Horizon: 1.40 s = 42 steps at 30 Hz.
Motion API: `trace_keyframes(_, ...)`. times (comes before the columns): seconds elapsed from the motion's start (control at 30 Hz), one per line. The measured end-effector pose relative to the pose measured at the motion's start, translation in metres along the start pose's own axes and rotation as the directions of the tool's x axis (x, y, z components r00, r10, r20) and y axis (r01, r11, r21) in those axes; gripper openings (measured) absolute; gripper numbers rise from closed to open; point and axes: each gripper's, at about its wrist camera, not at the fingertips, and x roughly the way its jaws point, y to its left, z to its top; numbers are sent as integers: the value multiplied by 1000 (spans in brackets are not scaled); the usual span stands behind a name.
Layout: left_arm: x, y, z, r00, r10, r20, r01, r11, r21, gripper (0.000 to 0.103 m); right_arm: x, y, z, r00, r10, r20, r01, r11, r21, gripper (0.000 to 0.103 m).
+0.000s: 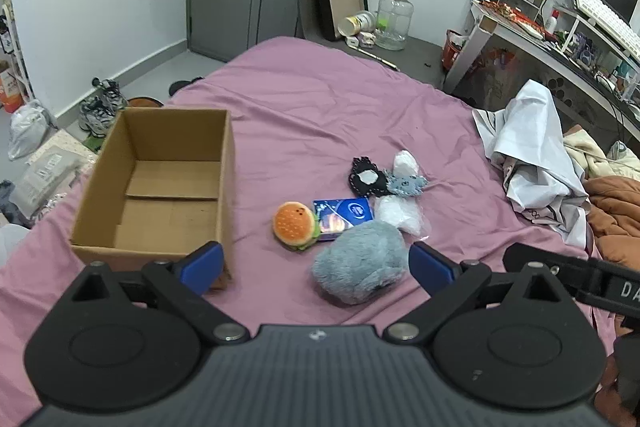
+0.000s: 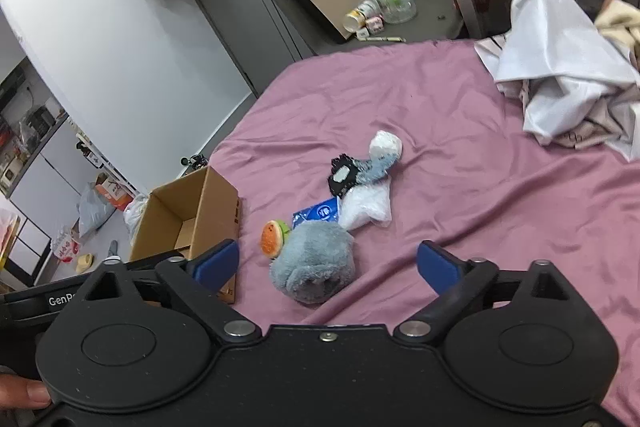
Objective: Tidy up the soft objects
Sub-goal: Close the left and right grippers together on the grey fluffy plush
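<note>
Both my tools, left tool (image 1: pixel 316 263) and right tool (image 2: pixel 327 261), stand apart, holding nothing. The grey plush (image 1: pixel 360 267) lies on the bed (image 1: pixel 320 107) beside the box (image 1: pixel 156 187). It looks light and squashy; I'd pinch its middle.

On the black bar of the right tongs (image 1: pixel 608 287), reaching in from the side in the left wrist view, white letters "DA" run off the edge. On the black bar of the left tongs (image 2: pixel 60 301), white "GenR" shows, then it is hidden. The flat blue packet (image 1: pixel 344 217) carries a round white logo, too small to read.
</note>
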Motion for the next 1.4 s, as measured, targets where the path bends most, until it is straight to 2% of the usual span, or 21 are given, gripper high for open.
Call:
trace_keyframes(0.1, 9, -6, 1, 1000, -4, 2, 4, 1000, 5, 95, 8, -9, -1, 1000, -17, -4, 17, 1000, 21, 92)
trace_keyframes(0.27, 25, -16, 0, 1000, -22, 2, 22, 1000, 18, 92, 20, -28, 0, 999, -31, -26, 33, 995, 90, 75)
trace_keyframes(0.5, 51, -17, -2, 999, -31, -35, 30, 999, -19, 79, 30, -40, -2, 999, -16, -46, 22, 990, 138, 66)
trace_keyframes(0.63, 65, -19, -3, 998, -45, -52, 45, 999, -8, 75, 42, -45, -3, 997, -11, -73, 22, 988, 152, 59)
trace_keyframes(0.77, 81, -27, -9, 993, -63, -101, 68, 997, 47, 75, 53, -50, -5, 994, -27, -103, 45, 984, 172, 58)
trace_keyframes(1.07, 121, -35, -29, 980, 20, -197, 15, 984, 175, 75, 65, -53, -7, 989, -41, -139, 67, 980, 187, 58)
trace_keyframes(1.17, 131, -33, -31, 979, 33, -200, 6, 982, 189, 75, 71, -53, -9, 987, -44, -157, 73, 981, 181, 58)
trace_keyframes(1.4, 134, -30, -26, 991, 10, -135, 15, 983, 181, 65, 85, -52, -12, 982, -52, -181, 83, 983, 166, 57)
